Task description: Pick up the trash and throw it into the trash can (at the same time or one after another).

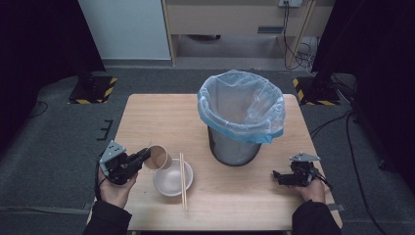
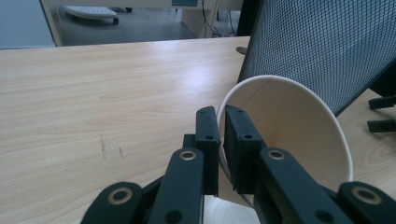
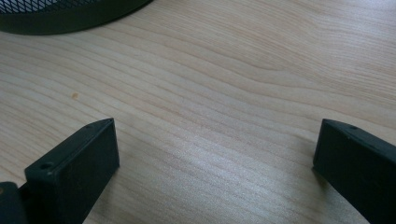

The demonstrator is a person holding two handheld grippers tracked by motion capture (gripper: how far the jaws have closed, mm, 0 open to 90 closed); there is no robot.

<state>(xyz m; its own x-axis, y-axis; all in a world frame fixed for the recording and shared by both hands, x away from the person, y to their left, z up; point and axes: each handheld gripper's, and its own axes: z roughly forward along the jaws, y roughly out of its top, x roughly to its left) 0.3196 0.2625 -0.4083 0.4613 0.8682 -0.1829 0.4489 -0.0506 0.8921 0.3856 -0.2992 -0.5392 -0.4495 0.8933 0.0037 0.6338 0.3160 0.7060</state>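
Carrying the paper cup (image 1: 157, 157), pinched by its rim in the left tongs (image 2: 221, 122) above the white bowl (image 1: 172, 178), calls for a level path over the lined bin (image 1: 241, 105) while the right tongs (image 3: 215, 154) rest released.

No text, label, brand name or number could be read on anything — not in the high view, nor in either gripper view.
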